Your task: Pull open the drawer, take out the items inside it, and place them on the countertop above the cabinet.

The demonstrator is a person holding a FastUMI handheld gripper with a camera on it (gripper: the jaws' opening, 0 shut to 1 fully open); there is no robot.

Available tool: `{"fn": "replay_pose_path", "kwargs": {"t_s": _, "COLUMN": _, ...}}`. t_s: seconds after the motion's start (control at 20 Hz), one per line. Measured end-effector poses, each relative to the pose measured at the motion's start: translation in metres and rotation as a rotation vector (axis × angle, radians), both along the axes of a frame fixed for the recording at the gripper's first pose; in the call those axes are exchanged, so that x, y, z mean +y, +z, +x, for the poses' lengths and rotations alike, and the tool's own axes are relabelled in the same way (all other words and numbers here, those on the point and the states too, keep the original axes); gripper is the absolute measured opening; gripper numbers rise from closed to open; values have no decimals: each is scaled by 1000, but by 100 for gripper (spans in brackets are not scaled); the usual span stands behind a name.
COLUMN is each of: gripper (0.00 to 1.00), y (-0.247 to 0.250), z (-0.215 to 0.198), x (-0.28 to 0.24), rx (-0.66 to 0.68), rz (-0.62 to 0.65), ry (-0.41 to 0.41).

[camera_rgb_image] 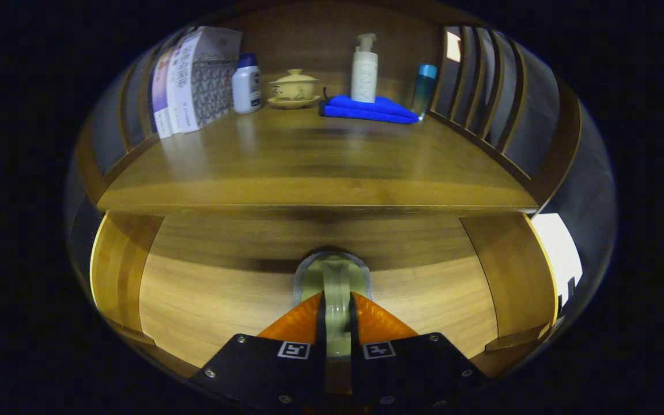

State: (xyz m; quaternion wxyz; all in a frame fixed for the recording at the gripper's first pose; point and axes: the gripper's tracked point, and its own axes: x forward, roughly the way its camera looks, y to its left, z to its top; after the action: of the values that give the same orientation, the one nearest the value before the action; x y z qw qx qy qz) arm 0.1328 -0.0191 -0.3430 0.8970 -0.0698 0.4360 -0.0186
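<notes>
Jaws closed on pale green cup [335, 282] inside open drawer [205, 300], below bench [309, 167]; blue cloth [366, 108] at bench rear.

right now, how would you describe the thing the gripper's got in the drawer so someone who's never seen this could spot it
Below the wooden countertop the drawer stands pulled open. On its floor, between the gripper fingers, sits a pale green roll of tape, standing on edge with both fingers pressed on it. It is the one item showing in the drawer; the bottles, books and blue cloth are all up on the countertop.
</notes>
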Motion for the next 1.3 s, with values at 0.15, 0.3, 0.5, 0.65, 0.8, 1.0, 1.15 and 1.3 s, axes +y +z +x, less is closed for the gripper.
{"fn": "replay_pose_path", "kwargs": {"t_s": 0.15, "gripper": 17, "y": 16, "z": -8, "x": 12, "rx": -46, "rz": -40, "ry": 45}}
{"fn": "replay_pose_path", "kwargs": {"t_s": 0.3, "gripper": 17, "y": 37, "z": -21, "x": 27, "rx": -91, "rz": -43, "ry": 70}}
{"fn": "replay_pose_path", "kwargs": {"t_s": 0.5, "gripper": 17, "y": 74, "z": -33, "x": 39, "rx": -149, "rz": -27, "ry": 62}}
{"fn": "replay_pose_path", "kwargs": {"t_s": 0.65, "gripper": 17, "y": 102, "z": -35, "x": 42, "rx": -208, "rz": 5, "ry": 34}}
{"fn": "replay_pose_path", "kwargs": {"t_s": 0.8, "gripper": 17, "y": 137, "z": -24, "x": 40, "rx": -275, "rz": 25, "ry": 4}}
{"fn": "replay_pose_path", "kwargs": {"t_s": 1.0, "gripper": 17, "y": 174, "z": 7, "x": 37, "rx": -369, "rz": 40, "ry": -6}}
{"fn": "replay_pose_path", "kwargs": {"t_s": 1.15, "gripper": 17, "y": 188, "z": 36, "x": 30, "rx": -423, "rz": 32, "ry": -8}}
{"fn": "replay_pose_path", "kwargs": {"t_s": 1.3, "gripper": 17, "y": 191, "z": 65, "x": 31, "rx": -458, "rz": 19, "ry": 26}}
